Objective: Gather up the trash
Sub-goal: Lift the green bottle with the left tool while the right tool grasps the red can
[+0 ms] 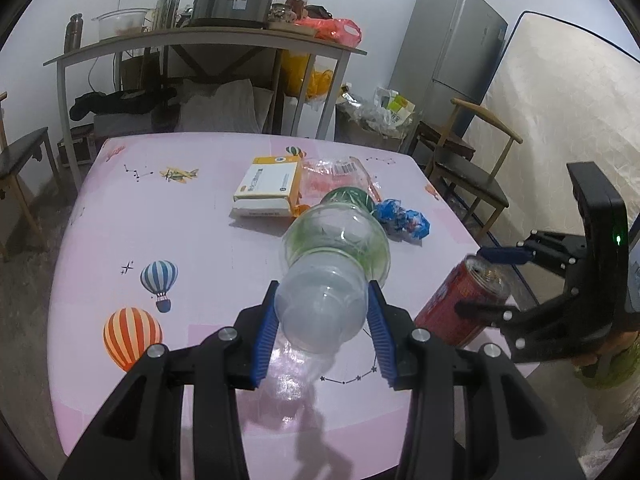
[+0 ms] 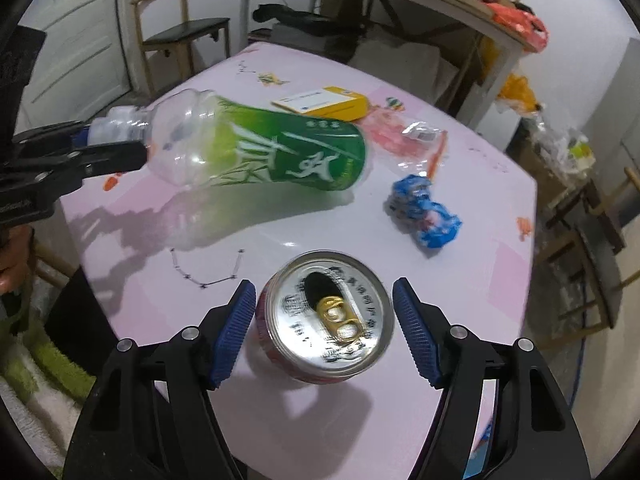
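the left tool (image 1: 322, 320) is clenched on the cap end of a clear plastic bottle (image 2: 256, 148) with a green label, holding it by the narrow neck so the wide, empty body sticks out ahead, clear of the pink bench (image 1: 200, 240); its shadow falls on the cloth below. that end grip likely suits dropping it into a bin later.

the right tool (image 2: 324, 328) stands released, its blue pads either side of a red drink can (image 2: 330, 320) near the bench's front edge, a small gap showing on each side. the can looks tilted, and its opened top faces the camera. the straddle looks like a line-up for closing across the can's width.

well beyond lie the other bits of trash: a yellow and white box (image 1: 270, 192), a clear wrapper (image 1: 336, 174) and a crumpled blue packet (image 2: 424, 216), all resting untouched on the bench.
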